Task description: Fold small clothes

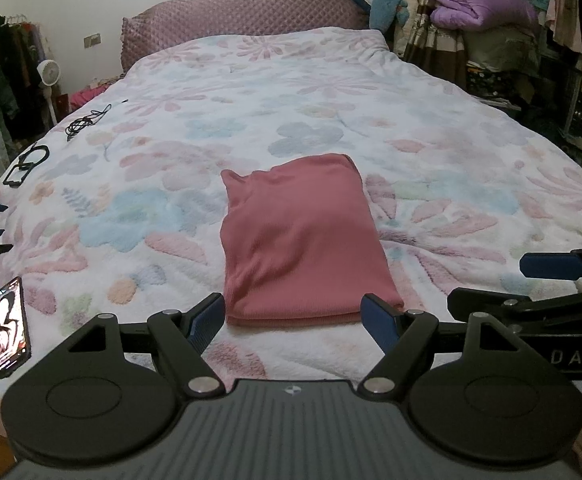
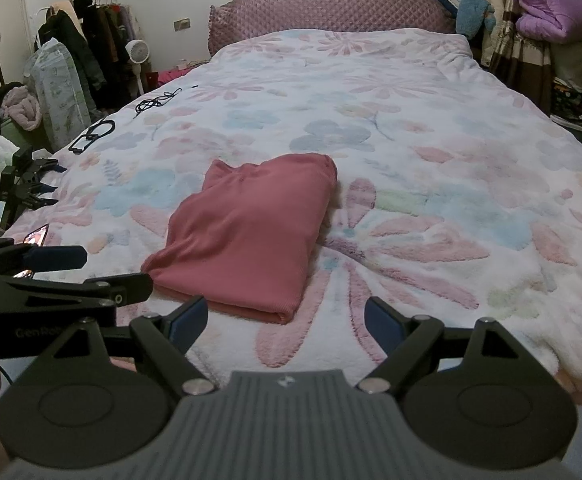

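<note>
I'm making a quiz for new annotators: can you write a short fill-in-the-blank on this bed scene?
1. The folded garment on the bed is ____ in colour.
2. Both the left tool and the right tool are ____, holding nothing.
3. The lit phone lies on the bedspread to the garment's ____.

Missing words: pink; open; left

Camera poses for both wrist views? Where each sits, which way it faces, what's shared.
Left wrist: sits behind the open left gripper, faces up the bed toward the headboard, squarely at the folded pink ribbed garment; right gripper intrudes at right.
Right wrist: sits behind the open right gripper, same heading, garment left of centre; left gripper intrudes at left.
Shared: the garment, floral fleece blanket, quilted mauve headboard.
</note>
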`<action>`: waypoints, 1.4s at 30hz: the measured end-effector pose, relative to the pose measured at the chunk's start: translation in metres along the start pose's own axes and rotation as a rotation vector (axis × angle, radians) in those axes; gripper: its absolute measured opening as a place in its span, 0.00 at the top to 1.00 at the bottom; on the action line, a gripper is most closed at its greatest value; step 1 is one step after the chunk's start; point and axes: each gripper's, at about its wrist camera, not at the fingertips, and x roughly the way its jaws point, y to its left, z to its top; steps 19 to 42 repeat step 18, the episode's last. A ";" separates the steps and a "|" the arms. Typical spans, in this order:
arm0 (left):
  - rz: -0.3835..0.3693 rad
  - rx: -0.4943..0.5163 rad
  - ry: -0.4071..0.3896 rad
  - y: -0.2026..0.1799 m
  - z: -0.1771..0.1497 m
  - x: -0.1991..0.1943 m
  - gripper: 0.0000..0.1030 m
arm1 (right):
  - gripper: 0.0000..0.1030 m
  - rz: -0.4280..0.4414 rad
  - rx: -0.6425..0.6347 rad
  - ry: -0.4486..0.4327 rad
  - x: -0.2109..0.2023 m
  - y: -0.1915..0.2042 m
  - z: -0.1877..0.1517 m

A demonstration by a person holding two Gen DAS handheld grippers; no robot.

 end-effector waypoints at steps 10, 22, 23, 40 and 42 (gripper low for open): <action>-0.002 0.006 -0.006 -0.001 -0.002 0.001 0.12 | 0.21 0.000 0.008 0.000 0.000 -0.001 -0.001; 0.002 -0.010 -0.011 0.001 -0.002 0.000 0.12 | 0.21 -0.004 0.010 -0.003 -0.001 -0.002 -0.001; 0.002 -0.010 -0.011 0.001 -0.002 0.000 0.12 | 0.21 -0.004 0.010 -0.003 -0.001 -0.002 -0.001; 0.002 -0.010 -0.011 0.001 -0.002 0.000 0.12 | 0.21 -0.004 0.010 -0.003 -0.001 -0.002 -0.001; 0.002 -0.010 -0.011 0.001 -0.002 0.000 0.12 | 0.21 -0.004 0.010 -0.003 -0.001 -0.002 -0.001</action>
